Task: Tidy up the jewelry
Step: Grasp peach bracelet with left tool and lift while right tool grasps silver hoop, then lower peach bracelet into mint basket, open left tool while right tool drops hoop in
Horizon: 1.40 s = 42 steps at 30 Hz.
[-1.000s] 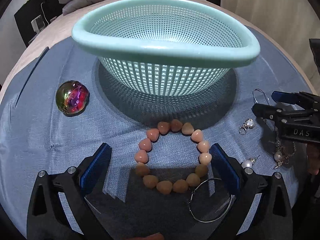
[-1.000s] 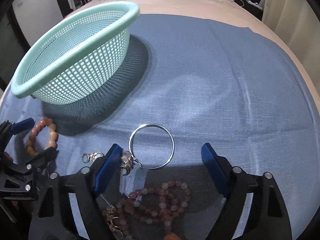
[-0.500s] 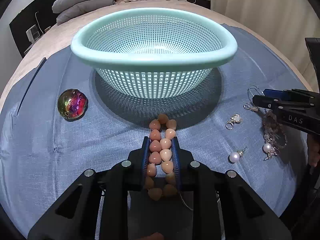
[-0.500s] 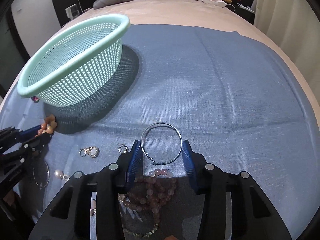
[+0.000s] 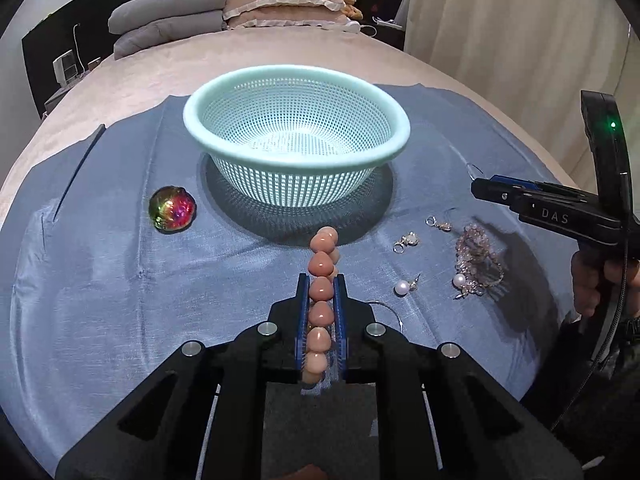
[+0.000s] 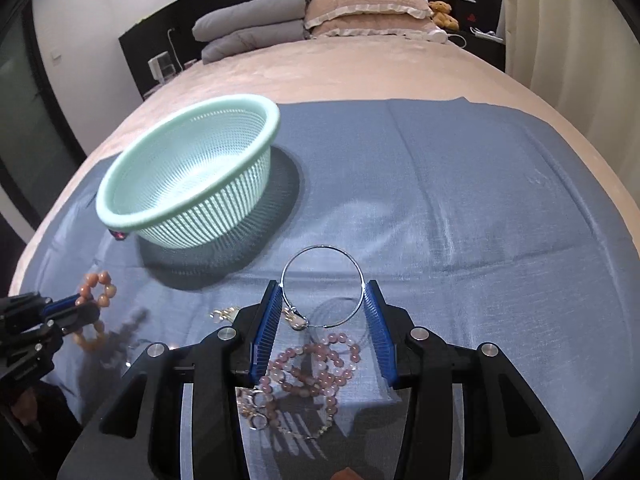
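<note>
A home bedroom: a bed [image 6: 360,68] with stacked pillows [image 6: 364,12], folded grey bedding [image 6: 252,20], and curtains [image 5: 500,32].

Iridescent bead [image 6: 119,235] mostly hidden behind basket [image 6: 188,184], thin hoop [image 5: 386,309] partly behind left jaws

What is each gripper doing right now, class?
Left gripper: closed on the peach bead bracelet, lifted.
Right gripper: closed on the silver hoop, raised above the cloth.

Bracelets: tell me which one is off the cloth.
The peach heart-bead bracelet, squeezed flat between the left gripper's fingers. The pale pink round-bead bracelet lies loose on the cloth.
</note>
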### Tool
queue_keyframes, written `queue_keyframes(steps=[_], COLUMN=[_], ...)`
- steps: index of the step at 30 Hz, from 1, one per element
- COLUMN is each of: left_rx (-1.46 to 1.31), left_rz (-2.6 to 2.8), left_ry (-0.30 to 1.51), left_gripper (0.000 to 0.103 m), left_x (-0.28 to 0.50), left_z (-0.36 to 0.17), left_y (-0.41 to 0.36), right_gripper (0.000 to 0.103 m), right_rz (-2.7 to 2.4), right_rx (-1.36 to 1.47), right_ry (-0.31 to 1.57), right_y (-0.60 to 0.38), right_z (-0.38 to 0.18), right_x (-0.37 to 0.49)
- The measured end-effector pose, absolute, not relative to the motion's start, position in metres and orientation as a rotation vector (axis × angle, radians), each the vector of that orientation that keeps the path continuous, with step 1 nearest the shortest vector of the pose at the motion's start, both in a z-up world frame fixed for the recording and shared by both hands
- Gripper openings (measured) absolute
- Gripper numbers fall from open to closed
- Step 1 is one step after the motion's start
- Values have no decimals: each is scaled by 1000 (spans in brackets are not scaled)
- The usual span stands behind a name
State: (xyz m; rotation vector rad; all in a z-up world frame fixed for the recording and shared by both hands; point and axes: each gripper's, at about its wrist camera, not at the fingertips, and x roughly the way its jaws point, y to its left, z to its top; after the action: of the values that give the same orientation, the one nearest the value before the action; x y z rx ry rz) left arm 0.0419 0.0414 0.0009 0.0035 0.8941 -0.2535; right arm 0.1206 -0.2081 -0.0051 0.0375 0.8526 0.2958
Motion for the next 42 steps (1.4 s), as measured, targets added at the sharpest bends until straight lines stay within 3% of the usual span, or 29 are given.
queue_keyframes(steps=[11, 22, 34, 36, 38, 42], left_rx=[-14, -38, -22, -21, -29, -39], left_rz=[-170, -211, -193, -192, -193, -192], left_ry=[686, 843, 820, 806, 800, 786], left_gripper=[12, 12, 13, 19, 32, 33], left_x=[94, 149, 140, 138, 137, 133], left_z=[84, 23, 25, 27, 29, 34], left_y=[49, 51, 47, 47, 49, 53], right_gripper=[40, 40, 41, 42, 46, 50], right_rz=[420, 431, 437, 429, 430, 417], right_rx=[4, -39, -51, -48, -52, -74], right_ry=[697, 833, 830, 825, 818, 794], right_y=[-163, -118, -119, -121, -123, -128], right_z=[71, 4, 5, 7, 9, 14], right_x=[162, 204, 198, 198, 198, 194])
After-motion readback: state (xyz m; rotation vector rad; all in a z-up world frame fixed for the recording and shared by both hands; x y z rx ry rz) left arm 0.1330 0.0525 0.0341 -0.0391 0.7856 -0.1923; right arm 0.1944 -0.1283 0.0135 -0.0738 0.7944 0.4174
